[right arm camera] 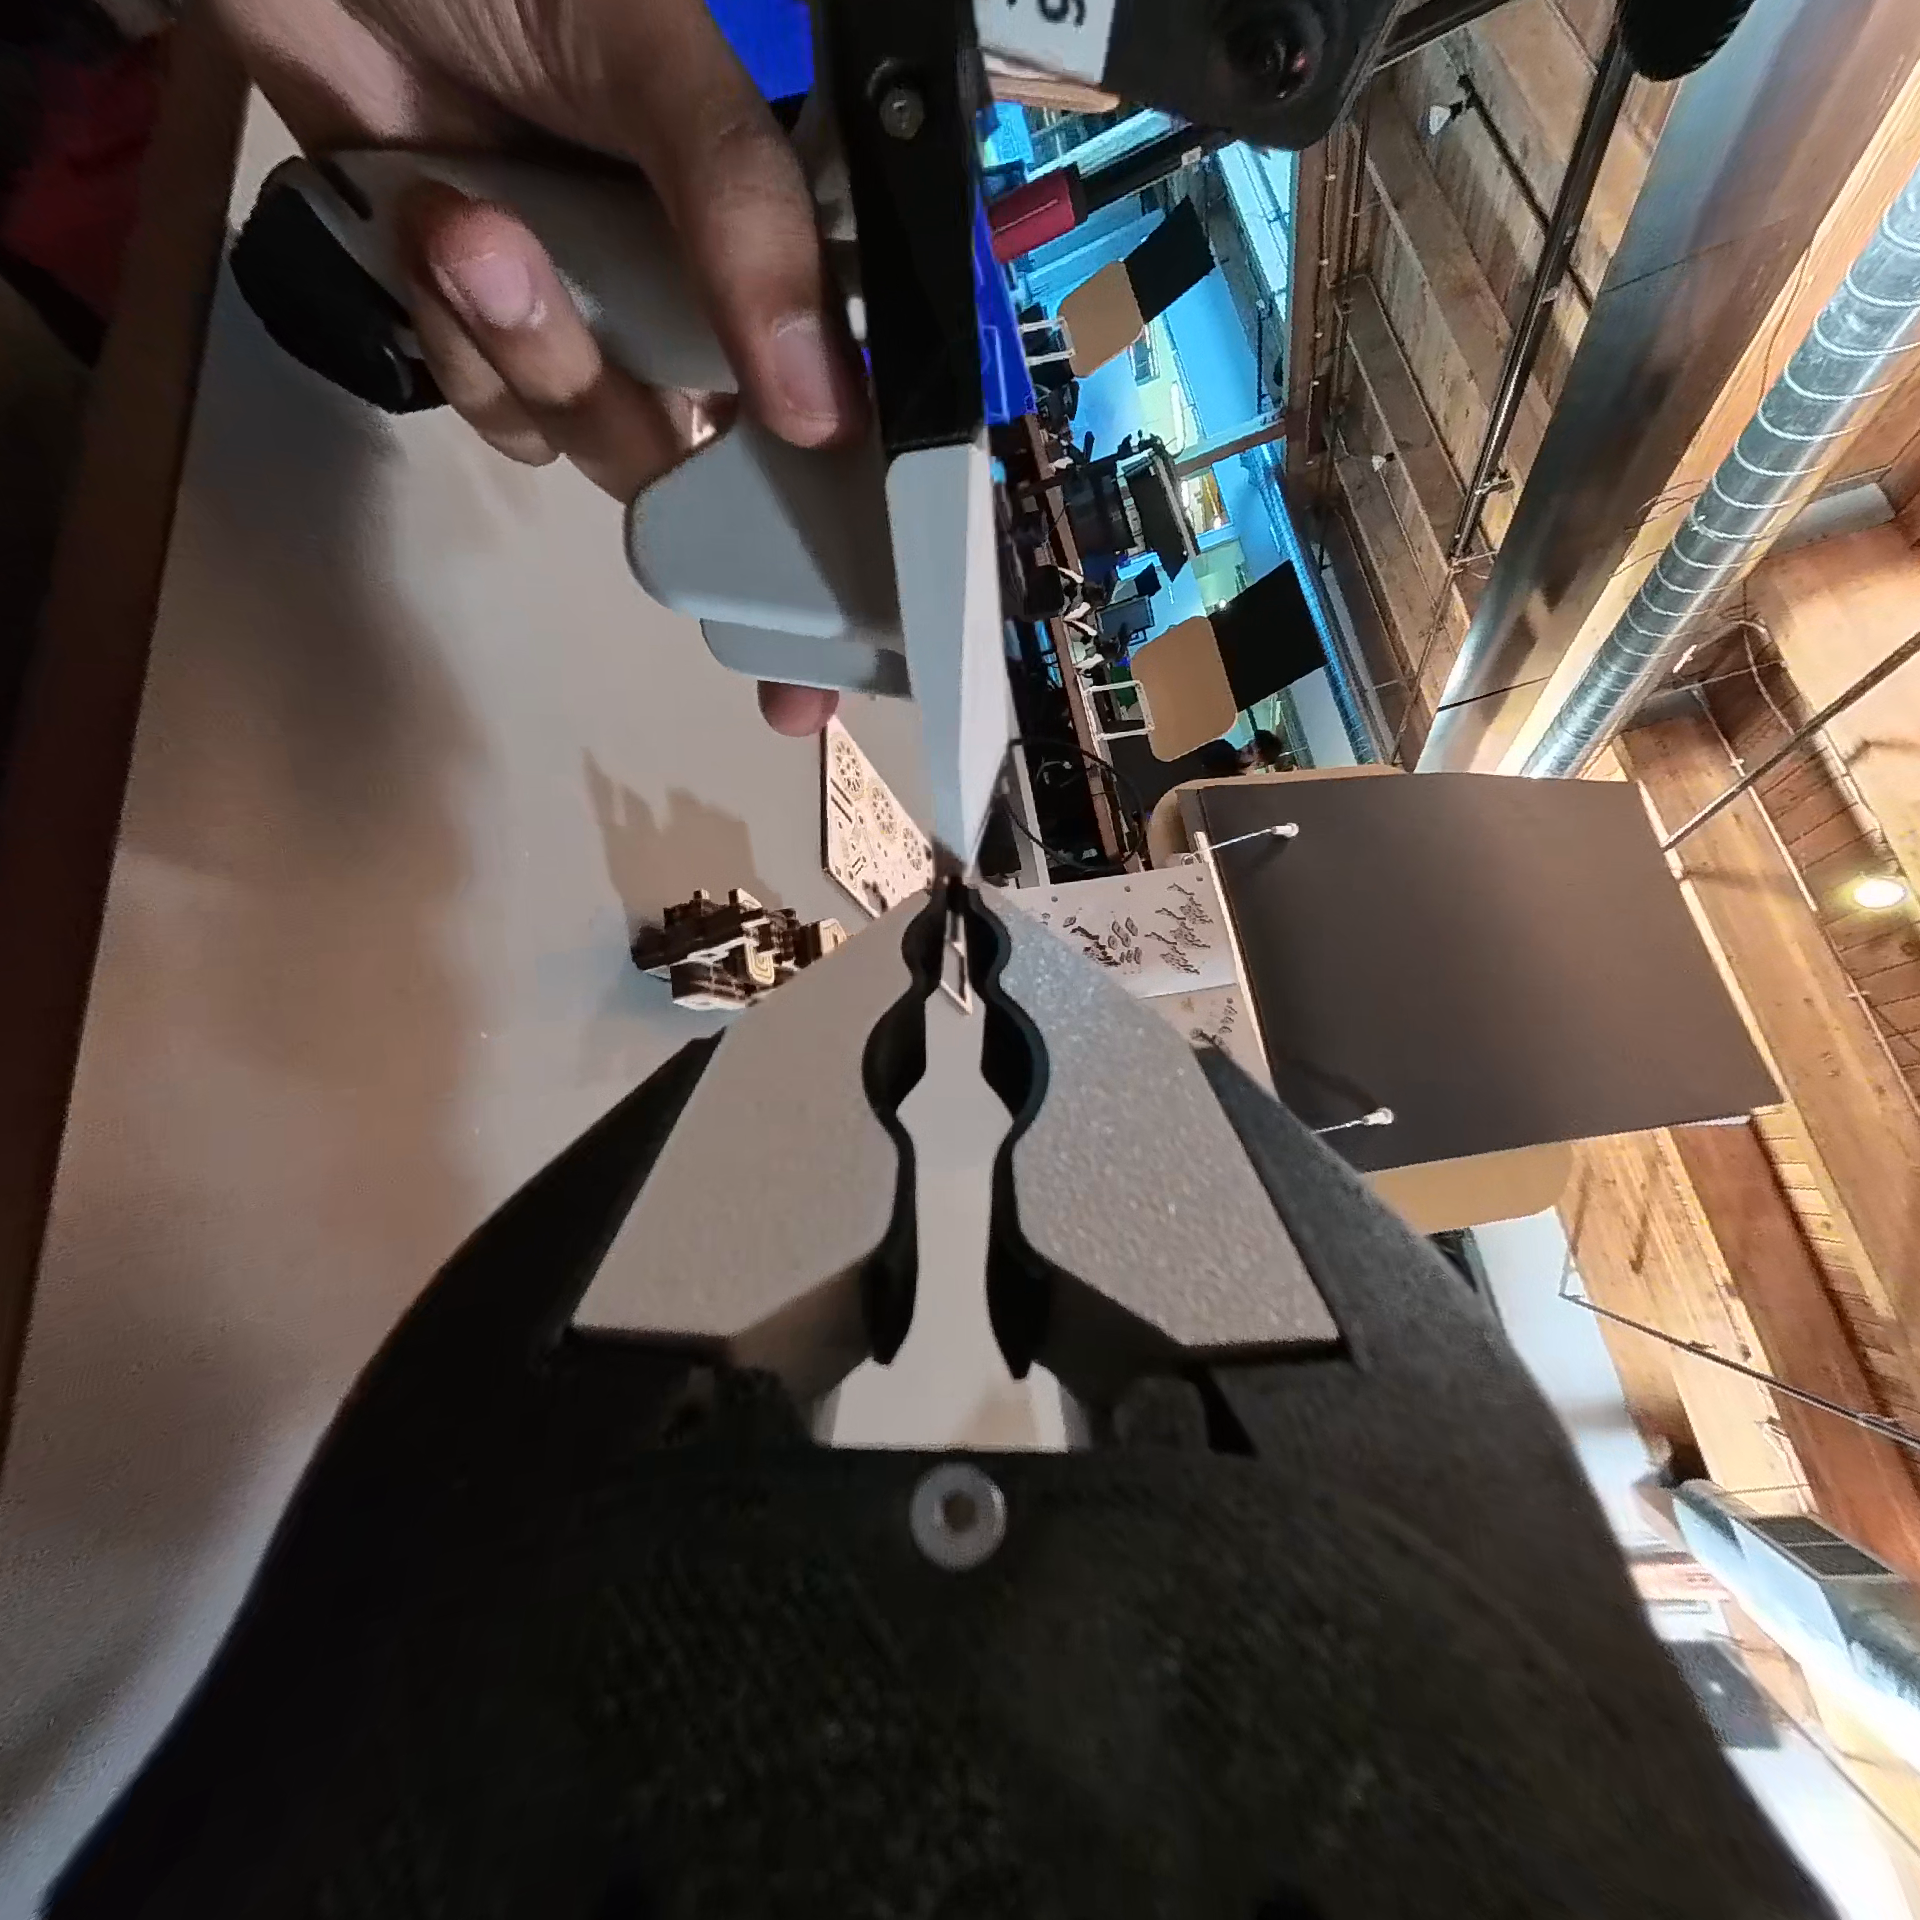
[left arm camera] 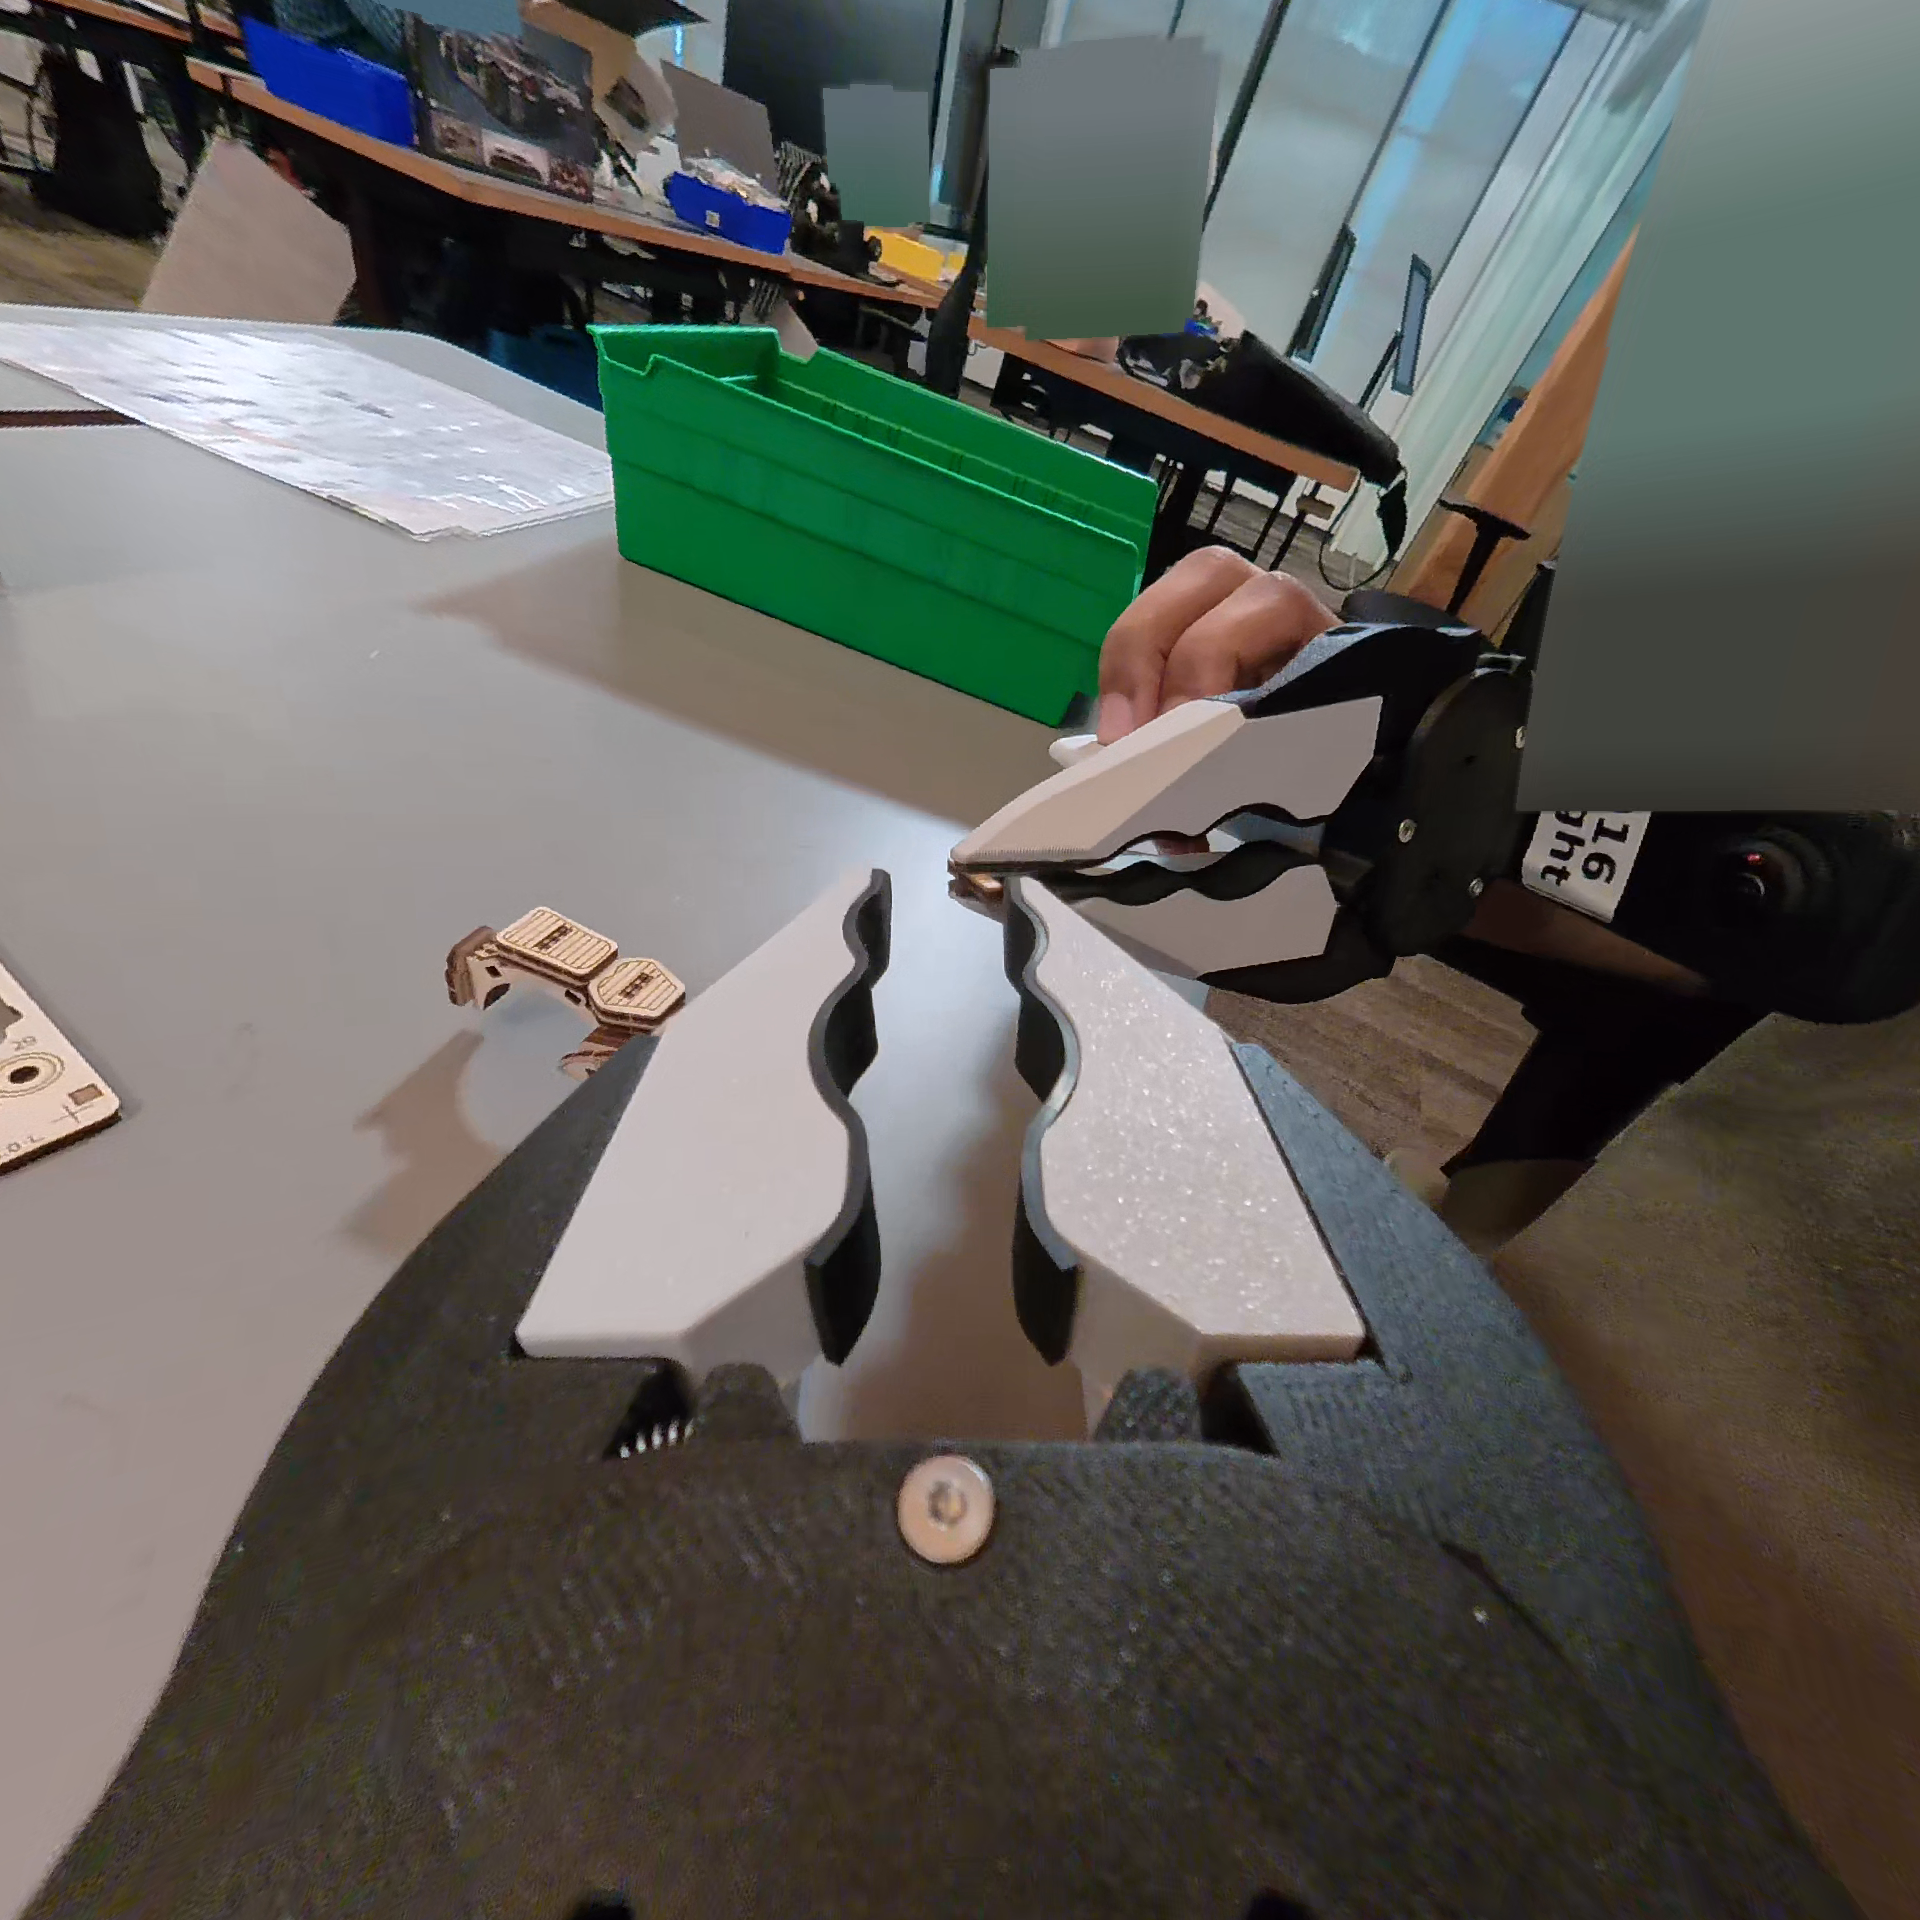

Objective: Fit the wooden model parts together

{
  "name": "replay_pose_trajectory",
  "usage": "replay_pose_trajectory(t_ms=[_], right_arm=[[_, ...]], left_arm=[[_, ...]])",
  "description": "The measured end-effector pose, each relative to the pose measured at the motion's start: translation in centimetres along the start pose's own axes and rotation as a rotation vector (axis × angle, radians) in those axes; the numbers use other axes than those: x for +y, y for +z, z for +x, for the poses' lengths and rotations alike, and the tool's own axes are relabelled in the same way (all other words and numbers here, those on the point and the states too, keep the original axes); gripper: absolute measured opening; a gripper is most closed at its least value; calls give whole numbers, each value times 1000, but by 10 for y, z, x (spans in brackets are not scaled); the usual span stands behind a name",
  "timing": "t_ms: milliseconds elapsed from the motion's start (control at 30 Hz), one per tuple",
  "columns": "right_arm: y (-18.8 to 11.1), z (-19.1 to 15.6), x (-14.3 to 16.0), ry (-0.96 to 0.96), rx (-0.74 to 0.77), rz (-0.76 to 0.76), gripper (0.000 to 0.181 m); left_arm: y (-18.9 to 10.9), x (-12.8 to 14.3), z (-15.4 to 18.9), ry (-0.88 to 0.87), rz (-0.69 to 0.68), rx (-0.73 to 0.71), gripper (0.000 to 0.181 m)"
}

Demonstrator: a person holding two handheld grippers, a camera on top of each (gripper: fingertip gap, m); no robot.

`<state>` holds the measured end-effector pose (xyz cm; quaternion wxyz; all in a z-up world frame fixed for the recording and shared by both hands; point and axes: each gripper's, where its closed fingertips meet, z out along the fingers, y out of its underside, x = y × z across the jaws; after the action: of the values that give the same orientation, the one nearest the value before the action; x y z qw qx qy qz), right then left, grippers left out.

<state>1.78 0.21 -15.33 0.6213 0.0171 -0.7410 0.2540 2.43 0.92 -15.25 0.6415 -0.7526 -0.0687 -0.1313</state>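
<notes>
1. The right tool is clamped on a small flat wooden piece, probably to pass it over.
2. The left tool has its fingers apart, right at that piece.
3. The half-built wooden model, pale with dark burnt edges, stands on the grey worktop, left.

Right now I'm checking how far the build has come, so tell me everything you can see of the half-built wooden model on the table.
The half-built wooden model is a small assembly of thin, light plywood pieces with dark laser-cut edges. Two rounded, plank-engraved panels sit side by side on top, with slots in each; notched side pieces curve down below like legs. It rests on the grey table, casting a shadow, left of the left gripper's fingers. Nothing grips it.
</notes>
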Motion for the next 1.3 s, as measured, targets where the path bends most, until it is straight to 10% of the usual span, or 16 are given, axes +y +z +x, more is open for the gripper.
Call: replay_pose_trajectory(t_ms=[33,467,867,1300], right_arm=[[0,0,0,10,-2,2,0],[-2,4,-2,189,-9,50,9],[-11,22,-8,1453,-428,336,30],[-14,17,-15,1512,-501,362,20]], left_arm=[[0,1,1,-4,-3,6,19],[-3,-7,3,-122,29,77,0],[-12,-22,1,-228,129,140,0],[-11,-22,18,-201,118,221,0]])
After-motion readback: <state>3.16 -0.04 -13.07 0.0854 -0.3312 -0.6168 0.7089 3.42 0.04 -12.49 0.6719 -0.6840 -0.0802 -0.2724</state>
